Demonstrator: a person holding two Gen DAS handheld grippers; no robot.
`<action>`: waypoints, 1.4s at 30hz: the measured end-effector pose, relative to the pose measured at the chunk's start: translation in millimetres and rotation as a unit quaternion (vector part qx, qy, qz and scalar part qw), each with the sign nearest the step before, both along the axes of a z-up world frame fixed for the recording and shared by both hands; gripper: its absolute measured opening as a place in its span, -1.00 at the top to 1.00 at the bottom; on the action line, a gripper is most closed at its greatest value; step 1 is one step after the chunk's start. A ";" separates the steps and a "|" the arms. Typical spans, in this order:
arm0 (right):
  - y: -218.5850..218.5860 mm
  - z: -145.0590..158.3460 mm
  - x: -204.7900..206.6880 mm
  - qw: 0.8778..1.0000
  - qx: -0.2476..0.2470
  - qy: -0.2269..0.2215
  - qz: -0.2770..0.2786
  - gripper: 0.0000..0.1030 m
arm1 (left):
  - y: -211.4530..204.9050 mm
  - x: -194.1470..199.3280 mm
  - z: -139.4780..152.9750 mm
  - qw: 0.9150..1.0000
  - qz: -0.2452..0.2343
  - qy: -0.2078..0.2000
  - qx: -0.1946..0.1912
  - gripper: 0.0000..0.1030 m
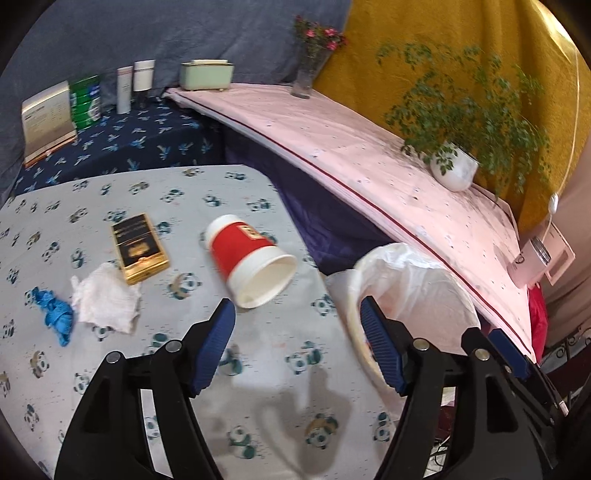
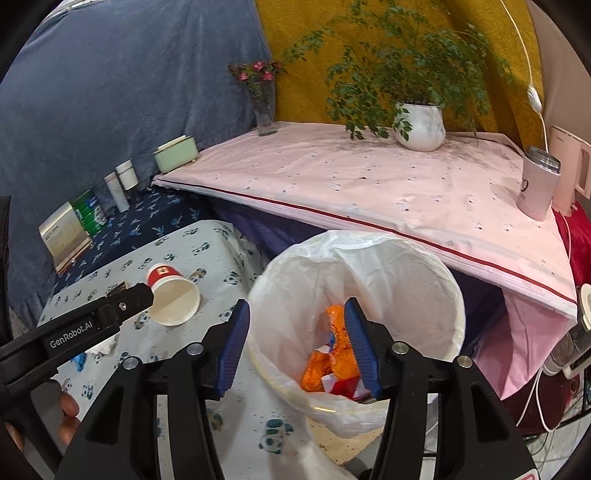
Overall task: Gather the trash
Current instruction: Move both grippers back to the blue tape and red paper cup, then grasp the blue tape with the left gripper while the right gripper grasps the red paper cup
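Orange snack wrappers (image 2: 328, 365) are already lying in the lined trash bin (image 2: 452, 295) at lower centre, while both hand-held grippers, left (image 1: 297, 343) and right (image 2: 295, 347), are gaping wide and empty, leaving the red paper cup (image 1: 251, 258), crumpled tissue (image 1: 105, 297) and blue glove (image 1: 53, 314) waiting on the table (image 1: 273, 369) at left.

A slate-blue fabric drape (image 2: 110, 103) covers the back wall on the left, meeting a mustard-yellow patterned cloth (image 2: 306, 29) on the right. Beneath them runs a raised ledge under a pale pink sheet with a dark red stripe (image 2: 369, 184), speckled with dark specks near its far side. Lower down, a navy floral-print cloth (image 1: 140, 140) covers a shelf, and a grey panda-print tablecloth (image 1: 258, 369) spreads across the near table.
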State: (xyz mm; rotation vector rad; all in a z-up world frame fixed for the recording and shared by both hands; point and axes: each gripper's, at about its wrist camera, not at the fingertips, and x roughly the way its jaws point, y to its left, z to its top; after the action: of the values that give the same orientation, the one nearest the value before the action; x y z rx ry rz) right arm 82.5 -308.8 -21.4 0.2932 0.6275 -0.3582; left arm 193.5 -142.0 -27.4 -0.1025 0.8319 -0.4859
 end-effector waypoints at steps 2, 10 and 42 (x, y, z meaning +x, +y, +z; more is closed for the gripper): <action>9.9 2.0 2.8 1.000 -0.002 0.000 0.008 -0.03 | 15.6 2.3 0.0 1.000 0.014 0.001 -0.002 -0.30; 47.4 6.4 15.9 0.999 -0.005 0.003 0.039 -0.03 | 76.7 9.6 -2.2 0.997 0.071 0.003 -0.004 -0.40; 132.0 -33.5 100.3 0.992 -0.003 0.048 0.116 -0.03 | 218.9 65.1 -72.7 0.971 0.226 0.083 0.004 -0.48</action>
State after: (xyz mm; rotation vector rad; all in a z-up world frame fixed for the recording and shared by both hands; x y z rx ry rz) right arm 182.8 -176.7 -54.9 0.1956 0.7461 -0.1516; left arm 258.6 76.9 -100.1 -0.3202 0.9411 -0.0443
